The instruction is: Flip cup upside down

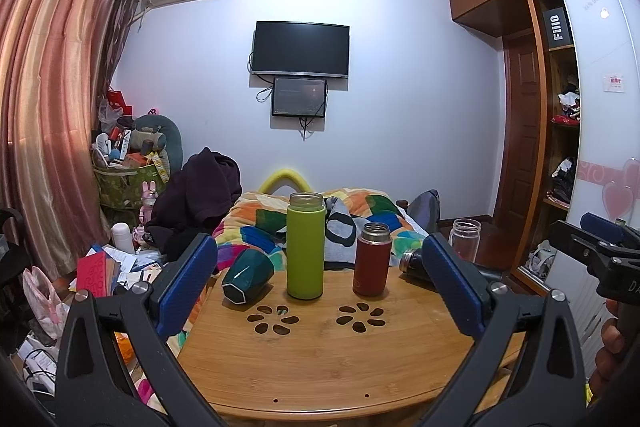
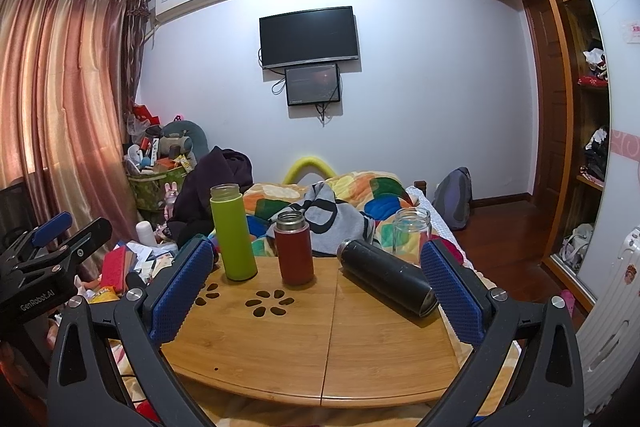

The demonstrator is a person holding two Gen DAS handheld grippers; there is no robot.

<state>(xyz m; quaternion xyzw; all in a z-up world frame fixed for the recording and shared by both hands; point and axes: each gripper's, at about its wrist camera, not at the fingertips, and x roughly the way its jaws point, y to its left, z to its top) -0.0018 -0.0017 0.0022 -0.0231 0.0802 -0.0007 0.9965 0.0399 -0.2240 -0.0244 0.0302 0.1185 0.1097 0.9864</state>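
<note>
Bamboo bench is seen carrying five vessels. A dark green faceted cup is laid on its side at the bench's left rear edge, just beside an upright lime green bottle. A red flask is stood upright to the right of it. A black flask is laid on its side near a clear glass jar. Both the left tongs and the right tongs are held spread wide above the bench, with nothing pinched.
</note>
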